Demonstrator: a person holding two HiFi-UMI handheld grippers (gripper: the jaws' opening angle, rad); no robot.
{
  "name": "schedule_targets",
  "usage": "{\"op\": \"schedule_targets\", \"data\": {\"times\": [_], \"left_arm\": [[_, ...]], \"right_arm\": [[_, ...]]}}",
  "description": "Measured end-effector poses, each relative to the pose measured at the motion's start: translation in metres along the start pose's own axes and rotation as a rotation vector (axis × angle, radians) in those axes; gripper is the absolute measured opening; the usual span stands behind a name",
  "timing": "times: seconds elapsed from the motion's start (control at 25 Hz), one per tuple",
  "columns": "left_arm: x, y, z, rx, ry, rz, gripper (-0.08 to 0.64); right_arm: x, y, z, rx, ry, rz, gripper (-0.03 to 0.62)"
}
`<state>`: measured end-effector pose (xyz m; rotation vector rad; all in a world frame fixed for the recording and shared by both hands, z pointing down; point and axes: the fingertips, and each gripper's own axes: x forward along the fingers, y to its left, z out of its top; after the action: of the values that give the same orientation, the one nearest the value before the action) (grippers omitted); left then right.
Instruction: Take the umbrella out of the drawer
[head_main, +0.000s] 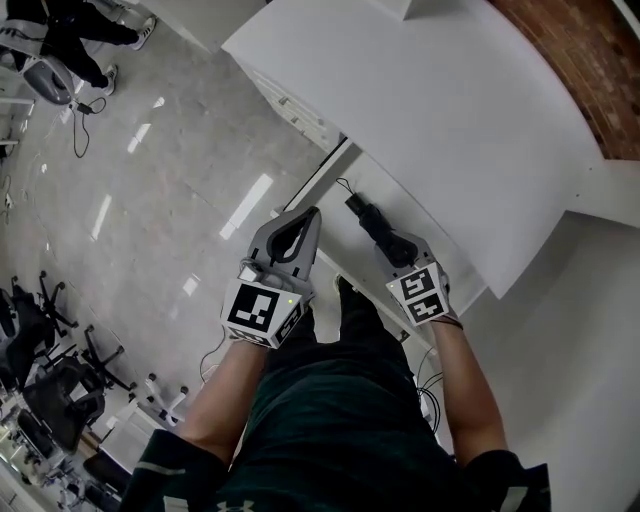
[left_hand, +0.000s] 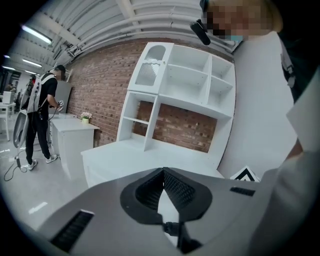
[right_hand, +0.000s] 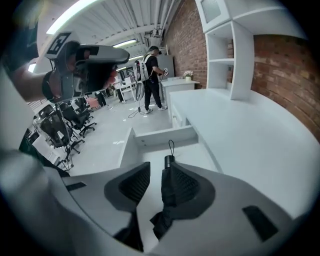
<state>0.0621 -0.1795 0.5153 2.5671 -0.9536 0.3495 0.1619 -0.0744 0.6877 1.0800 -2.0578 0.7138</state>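
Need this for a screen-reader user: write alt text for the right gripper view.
The right gripper stands open around a folded black umbrella lying in an open white drawer, its wrist loop pointing away. A white desk top runs along the right under a brick wall; the left gripper shows at upper left.

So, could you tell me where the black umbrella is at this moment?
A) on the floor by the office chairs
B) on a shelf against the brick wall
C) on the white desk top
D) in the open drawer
D: the right gripper view shows the umbrella down inside the open drawer, between the parted jaws of the right hand-held gripper.
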Motion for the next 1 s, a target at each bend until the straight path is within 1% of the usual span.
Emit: {"op": "schedule_targets", "data": {"times": [0.2,0.44,0.6,0.68,0.8,1.0], "left_arm": [[0.022,-0.003,-0.028,-0.012,0.049,0.002,0.006],[0.029,0.004,-0.042,-0.036,0.079,0.03,0.006],[0.031,0.008,-0.051,-0.044,0.088,0.048,0.006],[0.032,0.009,-0.053,-0.051,0.092,0.061,0.006],[0.036,0.001,-0.055,-0.071,0.095,0.049,0.006],[0.029,0.012,-0.056,-0.064,0.103,0.074,0.006]], "right_arm": [[0.029,-0.015,-0.032,-0.016,0.108,0.003,0.149],[0.062,-0.02,-0.072,-0.032,0.227,0.032,0.218],[0.081,-0.023,-0.091,-0.036,0.288,0.048,0.25],[0.09,-0.022,-0.096,-0.047,0.314,0.062,0.261],[0.09,-0.028,-0.11,-0.053,0.365,0.054,0.268],[0.115,-0.024,-0.112,-0.067,0.389,0.049,0.27]]}}
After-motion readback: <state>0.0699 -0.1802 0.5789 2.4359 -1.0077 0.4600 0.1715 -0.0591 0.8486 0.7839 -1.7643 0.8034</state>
